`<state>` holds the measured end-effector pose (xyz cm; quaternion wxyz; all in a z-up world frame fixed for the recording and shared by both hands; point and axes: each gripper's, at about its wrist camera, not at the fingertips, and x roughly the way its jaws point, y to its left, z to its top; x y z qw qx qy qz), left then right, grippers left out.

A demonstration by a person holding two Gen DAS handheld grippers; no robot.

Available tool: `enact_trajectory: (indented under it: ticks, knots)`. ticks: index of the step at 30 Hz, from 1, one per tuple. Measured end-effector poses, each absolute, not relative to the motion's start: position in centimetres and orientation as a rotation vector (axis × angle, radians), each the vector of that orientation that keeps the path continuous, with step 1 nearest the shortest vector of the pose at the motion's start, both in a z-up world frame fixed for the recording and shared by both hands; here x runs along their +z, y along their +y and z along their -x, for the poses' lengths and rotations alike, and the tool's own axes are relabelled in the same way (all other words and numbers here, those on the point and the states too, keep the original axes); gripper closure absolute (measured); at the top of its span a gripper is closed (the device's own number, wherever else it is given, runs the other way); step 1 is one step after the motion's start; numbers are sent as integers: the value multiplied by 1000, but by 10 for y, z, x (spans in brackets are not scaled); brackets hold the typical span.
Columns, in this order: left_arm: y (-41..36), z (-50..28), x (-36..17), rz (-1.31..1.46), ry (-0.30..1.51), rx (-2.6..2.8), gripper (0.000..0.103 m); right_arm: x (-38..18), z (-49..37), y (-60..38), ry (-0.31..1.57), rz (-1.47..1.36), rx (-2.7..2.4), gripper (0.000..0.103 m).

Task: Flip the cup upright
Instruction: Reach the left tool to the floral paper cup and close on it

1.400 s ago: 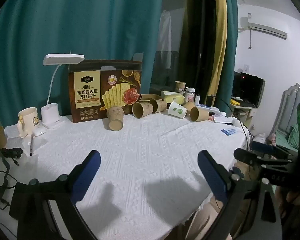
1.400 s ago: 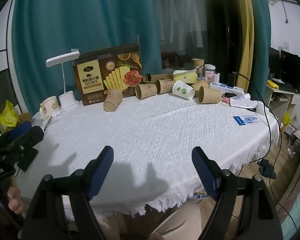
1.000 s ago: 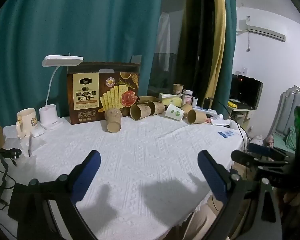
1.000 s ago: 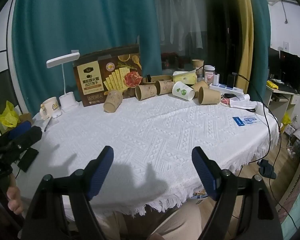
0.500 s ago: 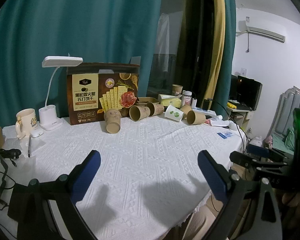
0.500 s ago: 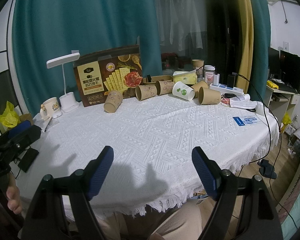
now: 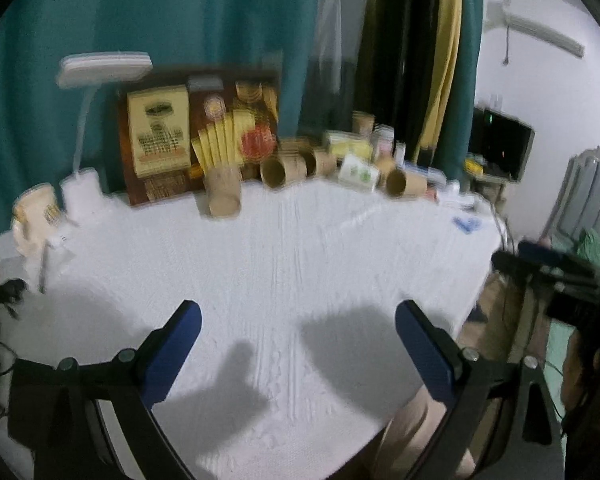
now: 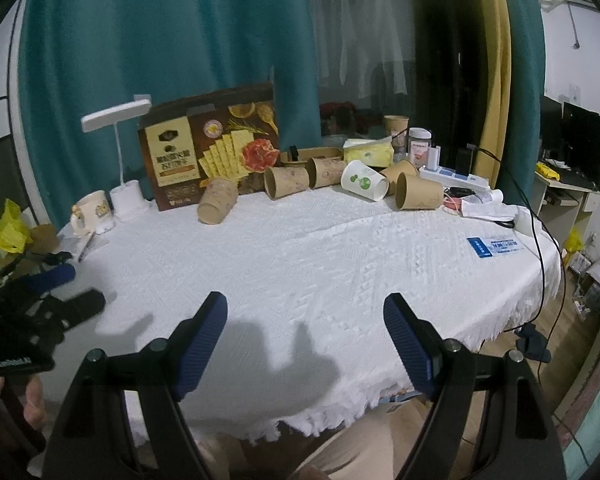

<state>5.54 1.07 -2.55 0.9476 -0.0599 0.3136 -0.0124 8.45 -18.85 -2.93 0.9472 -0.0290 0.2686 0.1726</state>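
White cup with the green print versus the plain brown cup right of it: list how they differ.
The white cup is white with green marks; the plain brown cup is unprinted kraft brown. The white cup's mouth points away to the right, its base facing the camera; the brown cup shows its open mouth on the left. Both are paper cups lying on their sides on the tablecloth.

Each of your grippers, the left gripper [image 7: 298, 356] and the right gripper [image 8: 305, 350], is a black frame ending in two long fingers [image 8: 406, 346] faced with ribbed dark-blue pads. Silver screw heads sit at the joints just behind the pads. The left gripper's black body carries small white lettering. Below the fingers, you wear pale beige trousers [image 8: 352, 452].
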Motion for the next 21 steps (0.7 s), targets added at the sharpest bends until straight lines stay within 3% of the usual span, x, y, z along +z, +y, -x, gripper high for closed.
enact_trajectory:
  ticks: [13,21]
  knots:
    - [97,-253,-75,204,933,-32,5,-71,-223,-190,697,67,331,24]
    - [125,-345,-86,221,930,28,6,-86,-295,-193,754,39,315,24]
